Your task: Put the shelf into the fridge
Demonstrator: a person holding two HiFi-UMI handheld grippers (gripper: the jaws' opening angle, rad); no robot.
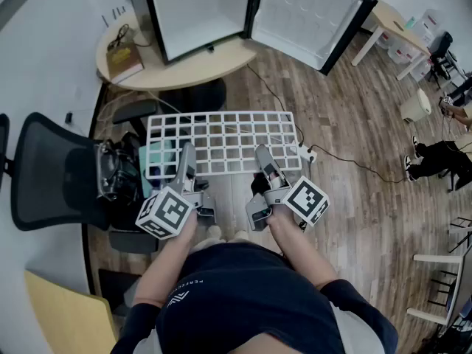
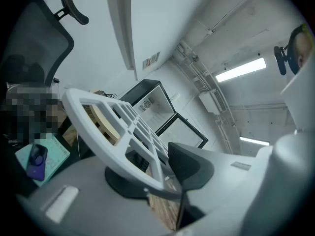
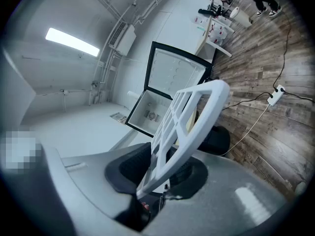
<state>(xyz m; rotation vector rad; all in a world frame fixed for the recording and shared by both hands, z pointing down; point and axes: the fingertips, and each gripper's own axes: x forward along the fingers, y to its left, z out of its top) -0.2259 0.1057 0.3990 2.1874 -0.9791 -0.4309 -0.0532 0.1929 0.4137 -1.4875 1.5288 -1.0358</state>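
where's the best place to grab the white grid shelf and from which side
Grip the white shelf by its near long edge from the person's side, one gripper towards each end. It is a wide, flat grid, so two spread grips keep it level and leave the far edge free to enter the open fridge. The left gripper and right gripper clamp there now.

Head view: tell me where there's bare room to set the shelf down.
Bare: the table's front strip before the fridge, and the floor right of the shelf, past the power strip. Crowded: left, by the chair, and the table's box end.
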